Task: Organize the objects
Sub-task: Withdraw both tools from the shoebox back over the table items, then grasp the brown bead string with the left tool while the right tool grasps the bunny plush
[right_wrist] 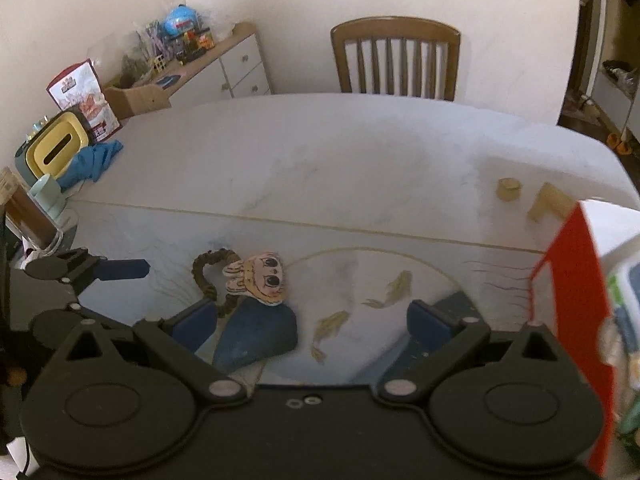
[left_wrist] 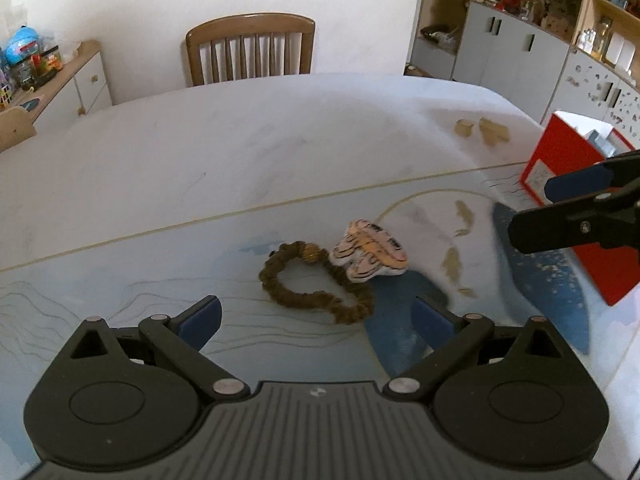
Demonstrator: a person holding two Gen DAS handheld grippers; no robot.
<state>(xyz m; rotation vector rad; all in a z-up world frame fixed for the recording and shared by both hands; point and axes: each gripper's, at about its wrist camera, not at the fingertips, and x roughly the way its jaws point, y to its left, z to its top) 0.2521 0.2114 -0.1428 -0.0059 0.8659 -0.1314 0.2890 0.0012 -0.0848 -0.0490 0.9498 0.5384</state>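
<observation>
A brown scrunchie hair tie [left_wrist: 312, 284] lies on the table mat with a cartoon-face hair clip [left_wrist: 370, 254] touching its right side. My left gripper [left_wrist: 316, 322] is open and empty, just short of the hair tie. Both items show in the right wrist view, the hair tie [right_wrist: 208, 272] and the clip [right_wrist: 260, 278]. My right gripper [right_wrist: 312, 320] is open and empty, to the right of them. A red box [left_wrist: 576, 204] stands at the right; it also shows in the right wrist view [right_wrist: 572, 300].
A wooden chair [left_wrist: 250, 50] stands at the table's far side. Two small tan blocks [right_wrist: 510, 189] lie at the far right of the table. A yellow tissue box [right_wrist: 56, 148], a blue cloth [right_wrist: 94, 160] and a cup [right_wrist: 46, 194] sit at the left edge.
</observation>
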